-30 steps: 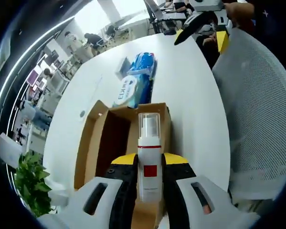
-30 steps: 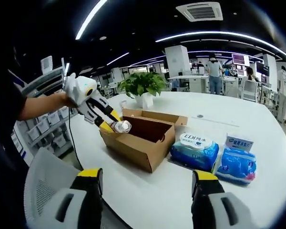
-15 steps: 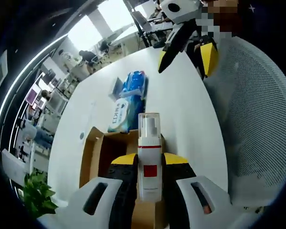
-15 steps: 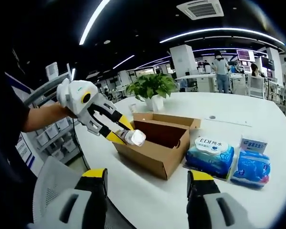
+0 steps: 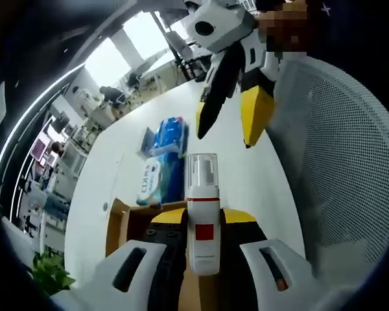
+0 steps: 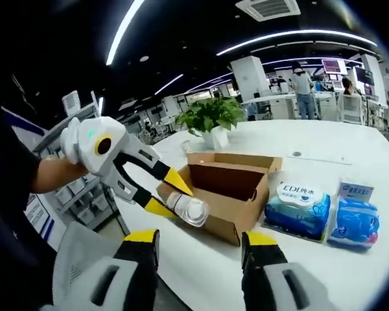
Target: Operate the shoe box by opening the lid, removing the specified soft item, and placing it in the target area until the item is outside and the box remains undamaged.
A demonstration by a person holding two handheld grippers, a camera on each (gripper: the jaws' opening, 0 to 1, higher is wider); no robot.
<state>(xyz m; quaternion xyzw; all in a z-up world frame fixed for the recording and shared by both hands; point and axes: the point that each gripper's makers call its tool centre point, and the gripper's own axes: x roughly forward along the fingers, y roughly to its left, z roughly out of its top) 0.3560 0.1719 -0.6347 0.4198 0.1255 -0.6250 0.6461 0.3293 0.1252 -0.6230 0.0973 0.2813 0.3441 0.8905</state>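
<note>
While the left gripper (image 5: 204, 223) holds the bottle (image 5: 203, 214) clamped between its jaws, the box (image 6: 228, 186) lies below and behind it, lid open and dark inside. The jaws are closed on the bottle's lower body, at and below its red label, with the clear cap standing out well past the yellow tips. In the right gripper view the same bottle (image 6: 188, 208) hangs in the air just off the box's near corner, cap end pointing away from the person's hand, above bare white surface (image 6: 324, 272).

The right gripper (image 6: 200, 241) holds nothing; its jaws stand wide apart, with the surface showing between them. In the left gripper view it comes in from above and ahead of the bottle, its black and yellow fingers (image 5: 253, 113) spread.

Beyond the box, on the far side from the left jaws, two packs of wipes (image 6: 297, 208) lie side by side on the surface, touching or nearly so. A potted plant (image 6: 209, 116) stands further back.

The bottle looks light and probably plastic, its walls rigid enough to take a firm pinch, though smooth and round, so it may slip or roll within the jaws. The body is the safe place to hold it; the clear cap seems thin and could pop off or crack if squeezed.
</note>
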